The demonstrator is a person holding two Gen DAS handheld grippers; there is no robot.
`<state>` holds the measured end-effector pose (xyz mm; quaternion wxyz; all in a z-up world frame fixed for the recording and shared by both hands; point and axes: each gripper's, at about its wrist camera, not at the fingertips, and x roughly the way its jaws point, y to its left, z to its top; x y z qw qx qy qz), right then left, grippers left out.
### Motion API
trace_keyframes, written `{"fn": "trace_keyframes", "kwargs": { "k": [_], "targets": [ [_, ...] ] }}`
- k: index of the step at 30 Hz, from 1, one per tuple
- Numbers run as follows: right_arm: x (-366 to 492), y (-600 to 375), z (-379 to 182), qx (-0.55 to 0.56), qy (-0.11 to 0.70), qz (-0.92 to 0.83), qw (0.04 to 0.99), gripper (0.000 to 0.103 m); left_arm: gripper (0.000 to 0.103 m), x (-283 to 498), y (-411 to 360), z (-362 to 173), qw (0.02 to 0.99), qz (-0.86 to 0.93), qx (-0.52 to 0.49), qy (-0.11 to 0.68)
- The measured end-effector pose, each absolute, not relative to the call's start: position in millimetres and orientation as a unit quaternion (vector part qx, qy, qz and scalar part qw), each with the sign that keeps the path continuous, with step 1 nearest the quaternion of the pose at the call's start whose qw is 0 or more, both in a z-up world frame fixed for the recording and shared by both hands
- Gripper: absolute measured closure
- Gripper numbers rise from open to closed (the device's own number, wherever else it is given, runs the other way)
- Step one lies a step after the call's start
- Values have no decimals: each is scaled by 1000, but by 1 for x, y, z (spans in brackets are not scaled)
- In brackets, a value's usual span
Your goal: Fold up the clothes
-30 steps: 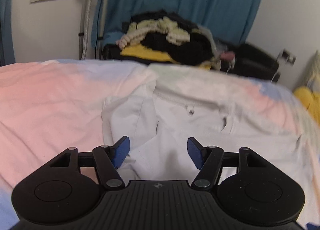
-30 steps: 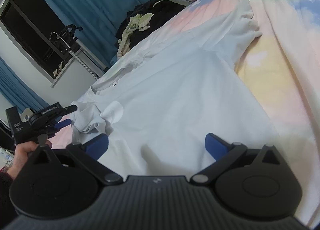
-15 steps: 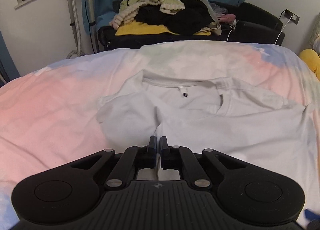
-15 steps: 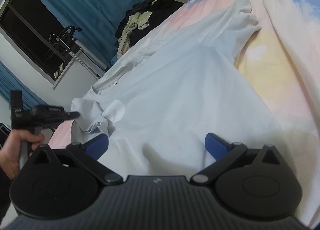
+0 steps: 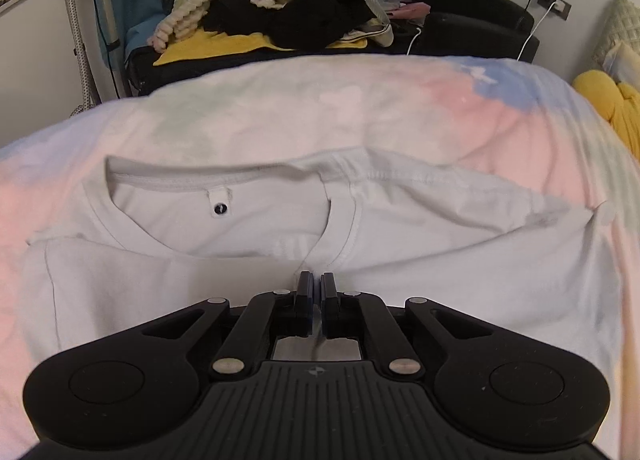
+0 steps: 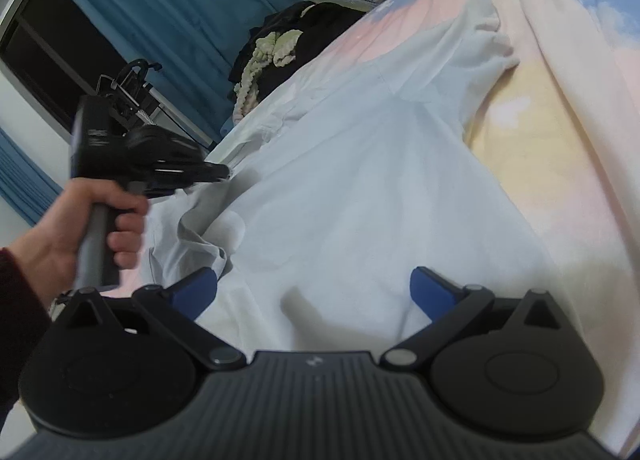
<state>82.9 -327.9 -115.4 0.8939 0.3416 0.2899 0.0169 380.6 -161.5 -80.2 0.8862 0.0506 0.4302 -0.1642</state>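
A white T-shirt [image 5: 460,260] lies spread on a pastel bedcover [image 5: 360,108], its collar [image 5: 216,180] and neck label [image 5: 220,207] facing me. My left gripper [image 5: 316,288] is shut on a thin fold of the shirt's cloth just below the collar. In the right wrist view a hand [image 6: 60,236] holds that left gripper [image 6: 218,172] over the T-shirt [image 6: 360,180], with a bunched sleeve [image 6: 200,236] trailing beneath it. My right gripper [image 6: 316,292] stands open low over the shirt's near part, with cloth under its jaws but nothing pinched.
A pile of dark, yellow and cream clothes [image 5: 272,16] sits on black furniture beyond the bed. A yellow cushion [image 5: 608,116] lies at the right edge. Blue curtains [image 6: 180,0] and a dark window [image 6: 48,56] stand behind. A charger cable [image 5: 532,32] hangs from a wall socket.
My left gripper closed on the shirt's sleeve cloth and carried it across the shirt toward the collar. The right gripper stayed where it was, still open.
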Motion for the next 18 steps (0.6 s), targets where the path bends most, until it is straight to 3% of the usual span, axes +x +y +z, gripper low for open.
{"fn": "trace_keyframes", "kwargs": {
  "k": [2,5,13,18],
  "targets": [
    [85,-326,-117,325,288,20,901,0,88,373,-158,-86,892,-176,41,415],
    [87,-323,-120,299,284,31,910,0,34,345,-147,-71,898,-196,21,393],
    [88,-318,-113,263,279,54,922,0,33,208,-67,0,880,-265,5,394],
    [66,-313,-100,244,267,62,930,0,33,122,5,7,871,-222,32,436]
  ]
}}
